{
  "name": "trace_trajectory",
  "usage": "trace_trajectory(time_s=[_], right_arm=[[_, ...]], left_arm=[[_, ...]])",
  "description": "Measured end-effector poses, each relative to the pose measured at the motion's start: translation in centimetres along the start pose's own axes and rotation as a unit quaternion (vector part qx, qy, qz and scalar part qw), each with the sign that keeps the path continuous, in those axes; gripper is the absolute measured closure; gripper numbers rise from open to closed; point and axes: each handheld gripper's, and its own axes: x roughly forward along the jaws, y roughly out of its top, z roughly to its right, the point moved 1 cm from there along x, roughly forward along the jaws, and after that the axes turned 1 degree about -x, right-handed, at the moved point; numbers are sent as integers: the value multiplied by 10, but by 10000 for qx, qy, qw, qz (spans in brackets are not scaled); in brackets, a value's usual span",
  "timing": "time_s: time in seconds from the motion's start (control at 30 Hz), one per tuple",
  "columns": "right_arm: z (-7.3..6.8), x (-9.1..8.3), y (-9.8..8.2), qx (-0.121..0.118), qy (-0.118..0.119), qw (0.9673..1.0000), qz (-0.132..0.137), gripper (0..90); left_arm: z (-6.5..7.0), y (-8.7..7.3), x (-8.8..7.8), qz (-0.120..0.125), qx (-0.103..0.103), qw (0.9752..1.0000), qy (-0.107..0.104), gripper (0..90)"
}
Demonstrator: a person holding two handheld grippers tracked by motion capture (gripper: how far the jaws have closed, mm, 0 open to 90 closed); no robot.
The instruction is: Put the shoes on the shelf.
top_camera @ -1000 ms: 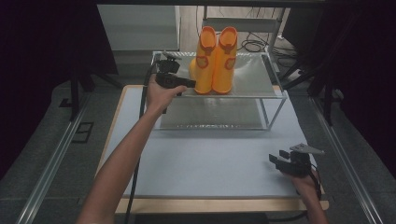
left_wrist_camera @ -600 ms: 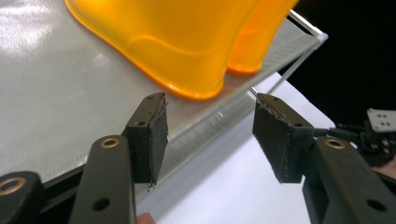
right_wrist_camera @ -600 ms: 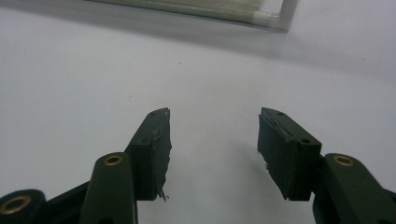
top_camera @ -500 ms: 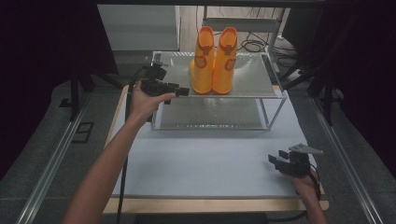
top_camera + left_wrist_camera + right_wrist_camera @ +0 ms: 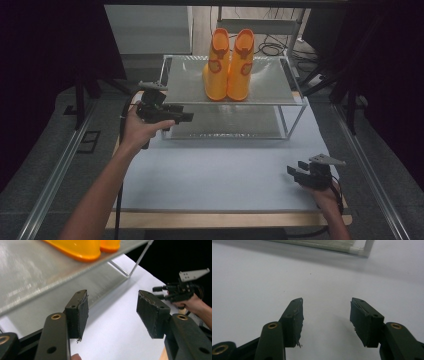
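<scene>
The orange boots point(image 5: 229, 64) are standing upright side by side on the top shelf of the metal rack point(image 5: 280, 95), while the left gripper point(image 5: 186, 117), jaws just opened wide and empty, sits off the rack's left end and the right gripper point(image 5: 295, 172) rests wide open on the worktop point(image 5: 225, 170).

2 orange boots point(image 5: 229, 67) stand upright, side by side and touching, on the metal rack's top shelf point(image 5: 187, 85).

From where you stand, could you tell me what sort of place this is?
Probably a lab recording bench, not a home: dark curtains surround the white table, loose cables lie behind it, and orange boots stand on a metal rack.
</scene>
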Motion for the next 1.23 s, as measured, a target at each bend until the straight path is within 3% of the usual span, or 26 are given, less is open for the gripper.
trace_trajectory(time_s=[0.17, 0.4, 0.63, 0.73, 0.97, 1.03, 1.23], right_arm=[[-1, -1, 0, 1, 11, 10000, 5, 441], [-1, 1, 0, -29, 7, 10000, -12, 440], [-1, 1, 0, -52, -3, 10000, -14, 440], [-2, 2, -1, -67, -2, 10000, -23, 440], [-2, 2, -1, -56, -10, 10000, -20, 440], [-2, 2, 0, -54, -11, 10000, -9, 440], [-5, -1, 4, -128, -37, 9999, 99, 431]], left_arm=[[1, -30, -4, -20, -7, 10000, 43, 421], [-4, -73, 0, 1, -180, 9998, -50, 419], [-6, -112, 9, -57, -239, 9996, 164, 414], [-9, -127, 16, -94, -327, 9993, 157, 413], [-11, -141, 22, -80, -390, 9988, 285, 412], [-11, -141, 23, -174, -369, 9987, 299, 409], [-9, -139, 21, -77, -372, 9989, 260, 402]])
